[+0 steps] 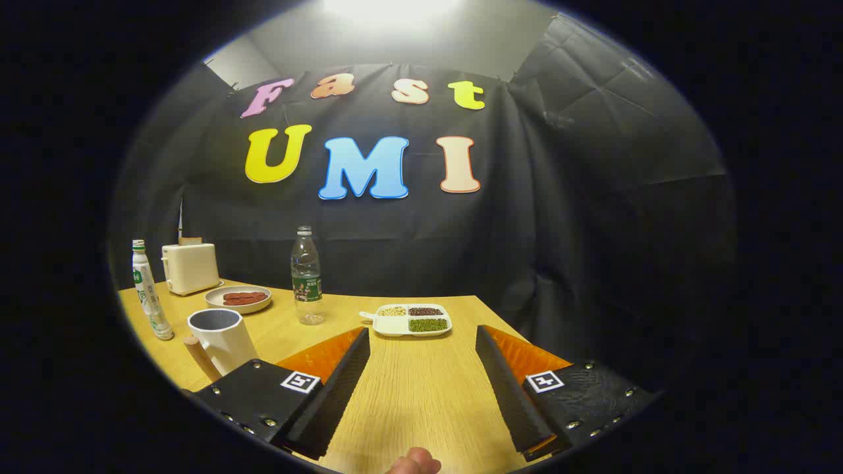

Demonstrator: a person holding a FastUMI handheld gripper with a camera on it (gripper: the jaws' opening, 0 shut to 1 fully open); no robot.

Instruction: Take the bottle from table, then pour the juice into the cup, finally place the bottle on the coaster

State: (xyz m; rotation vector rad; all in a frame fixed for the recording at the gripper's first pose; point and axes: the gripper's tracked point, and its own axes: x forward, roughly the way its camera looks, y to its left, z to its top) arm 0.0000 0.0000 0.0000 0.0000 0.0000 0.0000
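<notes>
Claw (421,336): fingers spread wide apart, nothing between them but bare table (421,395). Held above the wood top, pointing toward the back wall. A fingertip (413,463) of the person shows at the near edge, between the finger bases.

Just ahead of the fingers: divided white dish (409,320) w/ three lots of grains, pale, dark and green.

Ahead and left of the fingers: clear bottle (307,276), upright, green label, cap on, standing on the table well apart from the claw. Untouched.

Beside the left finger: white cup (222,340), upright, wood handle, open top.

Beyond the cup: plate (238,298) w/ reddish strips. Behind it, cream toaster (190,267). Far left: slim white-and-green bottle (149,291), upright.

Coaster: cannot tell where.
</notes>
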